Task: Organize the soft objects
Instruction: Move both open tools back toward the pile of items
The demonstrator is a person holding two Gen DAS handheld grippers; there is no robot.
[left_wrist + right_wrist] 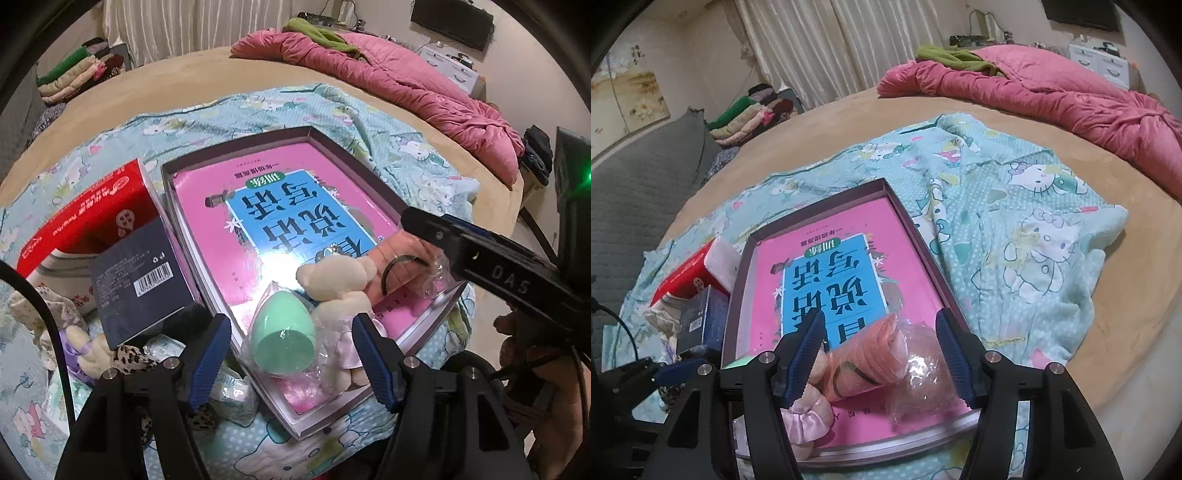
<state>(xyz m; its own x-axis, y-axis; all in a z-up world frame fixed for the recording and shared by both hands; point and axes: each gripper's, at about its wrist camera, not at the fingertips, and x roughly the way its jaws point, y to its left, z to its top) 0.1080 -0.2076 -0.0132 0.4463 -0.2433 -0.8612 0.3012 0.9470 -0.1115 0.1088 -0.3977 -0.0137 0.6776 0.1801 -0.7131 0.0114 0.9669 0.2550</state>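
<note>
A shallow box (236, 153) with a pink book inside lies on a blue Hello Kitty cloth. In its near end lie a green egg-shaped sponge (282, 338) in clear wrap, a cream plush bear (338, 291) and a pink bagged soft item (408, 264). My left gripper (291, 356) is open, its fingers either side of the sponge and bear. My right gripper (882, 354) is open around the pink bagged item (882, 356) in the box (827, 205); it also shows in the left wrist view (480, 254).
A red tissue box (85, 221) and a dark blue box (142, 275) lie left of the box. Small plush toys and packets (85, 350) are at the near left. A pink quilt (424, 88) and folded clothes (81, 70) lie further back on the bed.
</note>
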